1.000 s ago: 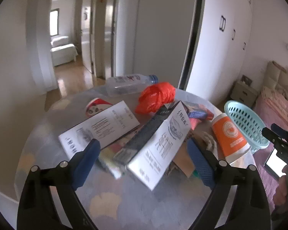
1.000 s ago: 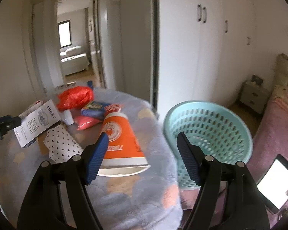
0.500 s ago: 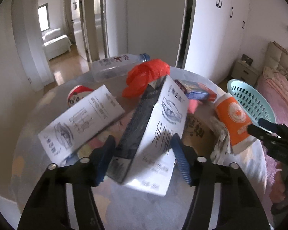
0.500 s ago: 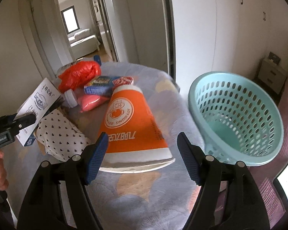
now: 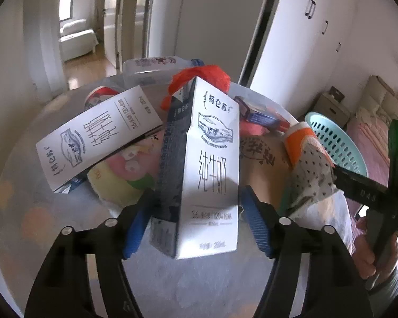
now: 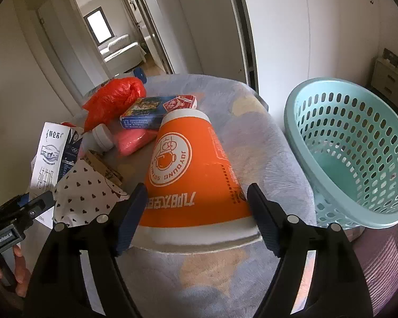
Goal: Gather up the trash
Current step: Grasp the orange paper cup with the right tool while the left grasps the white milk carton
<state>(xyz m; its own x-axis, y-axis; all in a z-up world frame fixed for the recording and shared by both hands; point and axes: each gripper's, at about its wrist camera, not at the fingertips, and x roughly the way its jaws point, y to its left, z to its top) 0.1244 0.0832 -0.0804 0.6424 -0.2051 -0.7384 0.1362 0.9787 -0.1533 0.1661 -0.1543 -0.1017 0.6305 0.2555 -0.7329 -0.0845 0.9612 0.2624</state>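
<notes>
Milk carton (image 5: 209, 164) between opening left hand-held gripper (image 5: 196, 220) pads; orange cup (image 6: 191, 175) inside opening right hand-held gripper (image 6: 196, 216), ungripped. Squeeze gently, then basket (image 6: 350, 143).

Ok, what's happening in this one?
A person is clearing trash off a cluttered table, one claw in each hand. The left claw straddles an upright milk carton, its jaws opening. The right claw straddles an orange cup lying on its side, jaws also opening. Neither looks gripped yet. The teal basket beside the table looks empty.
</notes>
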